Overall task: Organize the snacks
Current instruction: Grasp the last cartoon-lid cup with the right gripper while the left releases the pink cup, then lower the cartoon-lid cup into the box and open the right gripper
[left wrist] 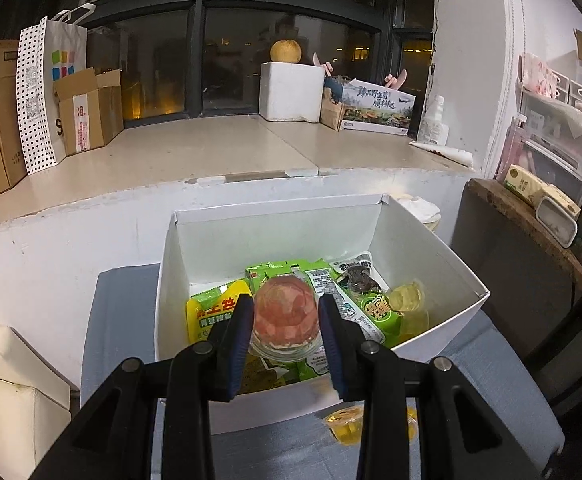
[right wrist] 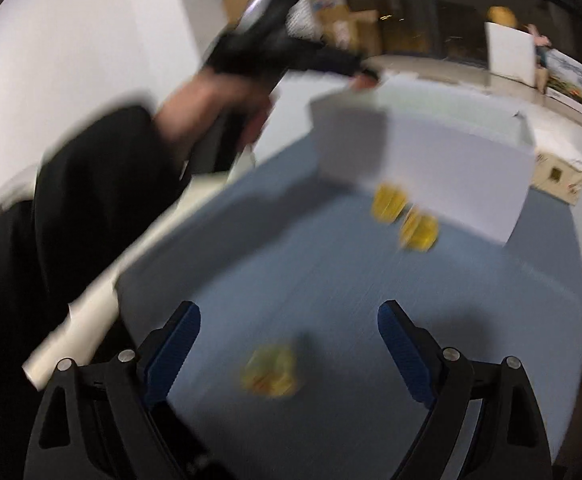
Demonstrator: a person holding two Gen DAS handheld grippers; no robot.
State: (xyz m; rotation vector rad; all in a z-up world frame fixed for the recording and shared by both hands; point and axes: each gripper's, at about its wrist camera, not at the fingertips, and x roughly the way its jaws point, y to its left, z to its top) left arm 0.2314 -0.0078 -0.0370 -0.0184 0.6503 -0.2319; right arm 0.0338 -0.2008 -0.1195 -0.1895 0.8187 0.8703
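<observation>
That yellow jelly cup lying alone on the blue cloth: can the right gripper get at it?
Probably yes. The yellow jelly cup lies between the open fingers of the right gripper, with bare blue cloth around it, though the view is blurred.

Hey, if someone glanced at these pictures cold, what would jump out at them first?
Probably the pink jelly cup clamped in the left hand-held gripper, held over the white box of green snack packets. Next, the yellow jelly cups: two beside the box, another on the blue tabletop between the open right hand-held gripper's fingers.
</observation>
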